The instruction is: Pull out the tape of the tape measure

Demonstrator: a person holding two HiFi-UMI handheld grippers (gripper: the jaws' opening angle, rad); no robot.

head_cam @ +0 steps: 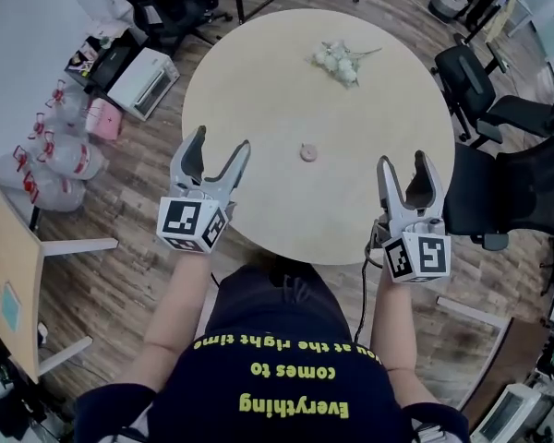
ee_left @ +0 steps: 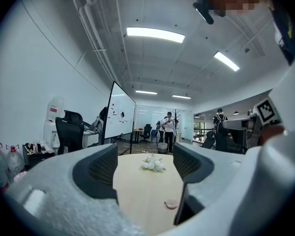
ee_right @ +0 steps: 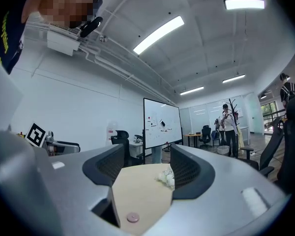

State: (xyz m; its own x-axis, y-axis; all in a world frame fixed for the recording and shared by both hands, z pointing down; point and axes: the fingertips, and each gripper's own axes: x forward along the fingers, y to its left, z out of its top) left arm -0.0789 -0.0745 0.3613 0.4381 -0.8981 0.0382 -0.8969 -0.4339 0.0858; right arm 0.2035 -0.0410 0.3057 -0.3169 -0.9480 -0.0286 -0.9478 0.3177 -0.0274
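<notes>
Tabletop [head_cam: 258,90] mostly open; flowers [head_cam: 338,61] (far side) block one patch.

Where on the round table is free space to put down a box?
Most of the table is bare: its whole left half, and the near strip between the pink tape measure and the left gripper and right gripper, both open. Only the far right holds something, the white flowers.

The counter [head_cam: 258,90] has a pale, smooth, matt top of a light wood tone, and the floor [head_cam: 134,201] below it is brown wood plank with visible grain. The left hand-held gripper [head_cam: 222,139] and right hand-held gripper [head_cam: 403,160] are light grey matt plastic, each fitted with dark, finely ribbed pads [ee_left: 96,171]. The tape measure [head_cam: 307,152] has a small pink case that looks smooth.
</notes>
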